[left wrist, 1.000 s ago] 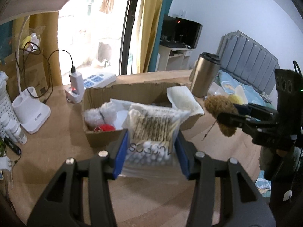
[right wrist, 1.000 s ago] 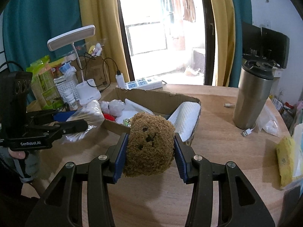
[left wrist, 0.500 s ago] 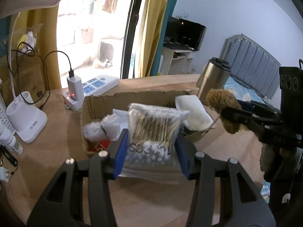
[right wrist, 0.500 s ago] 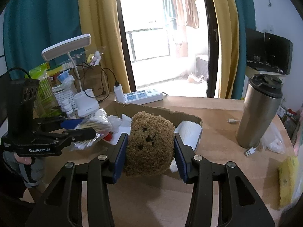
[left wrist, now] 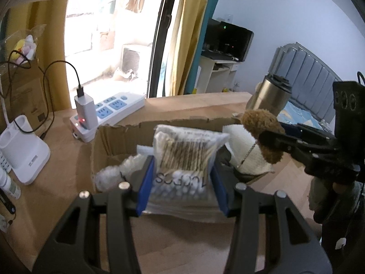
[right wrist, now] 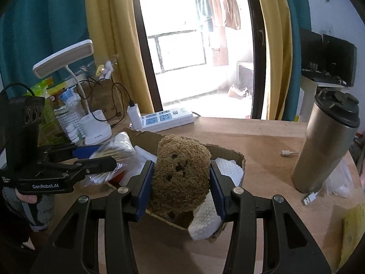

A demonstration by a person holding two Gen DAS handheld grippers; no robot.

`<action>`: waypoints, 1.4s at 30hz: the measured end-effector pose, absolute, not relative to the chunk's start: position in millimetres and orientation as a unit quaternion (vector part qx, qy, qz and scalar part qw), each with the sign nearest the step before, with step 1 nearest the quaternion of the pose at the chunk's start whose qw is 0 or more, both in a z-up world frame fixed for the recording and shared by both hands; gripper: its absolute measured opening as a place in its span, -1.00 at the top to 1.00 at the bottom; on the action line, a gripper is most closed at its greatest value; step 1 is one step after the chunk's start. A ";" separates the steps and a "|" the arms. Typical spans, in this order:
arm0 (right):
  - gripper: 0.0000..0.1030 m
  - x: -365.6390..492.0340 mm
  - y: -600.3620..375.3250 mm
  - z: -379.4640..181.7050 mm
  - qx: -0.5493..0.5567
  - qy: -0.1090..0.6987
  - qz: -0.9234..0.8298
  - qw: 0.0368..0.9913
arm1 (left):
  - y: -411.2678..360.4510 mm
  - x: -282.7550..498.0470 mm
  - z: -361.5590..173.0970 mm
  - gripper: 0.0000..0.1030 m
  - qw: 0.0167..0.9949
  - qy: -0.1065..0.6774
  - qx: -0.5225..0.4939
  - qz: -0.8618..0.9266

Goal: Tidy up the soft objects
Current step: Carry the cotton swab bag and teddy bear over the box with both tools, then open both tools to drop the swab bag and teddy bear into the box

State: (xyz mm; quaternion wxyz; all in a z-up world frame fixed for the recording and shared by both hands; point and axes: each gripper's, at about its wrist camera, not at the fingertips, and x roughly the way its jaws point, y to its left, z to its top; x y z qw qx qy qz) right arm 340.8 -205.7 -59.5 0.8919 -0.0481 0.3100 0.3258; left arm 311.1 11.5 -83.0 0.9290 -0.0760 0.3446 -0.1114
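The left gripper [left wrist: 182, 180] has its two blue pads pressed against the sides of a clear bag of cotton swabs [left wrist: 186, 159], so the jaws stand partly closed with the bag filling the gap between them. The bag sticks up and forward past the fingertips, its printed end nearest the camera, and it hangs over the near edge of the cardboard box [left wrist: 127, 137]. Inside the box, below and left of the bag, lie crinkled white plastic-wrapped bundles [left wrist: 114, 173]; a white textured cloth [left wrist: 248, 157] drapes over the box's right corner.

The right gripper [right wrist: 181, 182] is likewise clamped partway on a brown plush bear [right wrist: 180, 173], gripping its flanks with the stitched face turned toward the camera (the body below the pads is mostly hidden by the fingers). In the right wrist view the bear is above the box's near wall [right wrist: 228, 155], with the white cloth [right wrist: 219, 182] just to its right and spilling down over the rim.

The two grippers are close together, side by side over the box. A steel travel mug [right wrist: 326, 146] stands on the wooden table [right wrist: 262, 141] well to the right, and a white power strip [right wrist: 166, 118] lies beyond the box.
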 end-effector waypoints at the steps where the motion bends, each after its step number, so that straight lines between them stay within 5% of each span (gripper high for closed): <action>1: 0.05 344.5 -204.6 -61.0 -0.048 0.311 0.326 0.891 | 11.6 313.6 -83.8 0.05 0.929 0.345 -0.076 -0.111; 18: 0.04 380.7 -188.7 -86.4 -0.046 0.342 0.319 0.883 | 11.8 348.8 -104.7 0.04 0.922 0.362 -0.086 -0.103; 25: -0.27 385.7 -186.3 -92.8 -0.049 0.348 0.313 0.882 | 8.7 359.4 -113.1 0.02 0.917 0.376 -0.087 -0.102; 30: -0.30 383.7 -184.9 -92.0 -0.053 0.346 0.313 0.883 | 7.7 358.3 -110.8 -0.08 0.918 0.377 -0.080 -0.096; 33: -0.30 381.5 -185.9 -88.3 -0.051 0.343 0.311 0.885 | 9.8 355.0 -105.9 -0.40 0.921 0.369 -0.083 -0.094; 42: -0.30 364.7 -183.0 -72.5 -0.057 0.330 0.312 0.889 | 11.0 336.7 -85.4 -0.43 0.930 0.345 -0.082 -0.096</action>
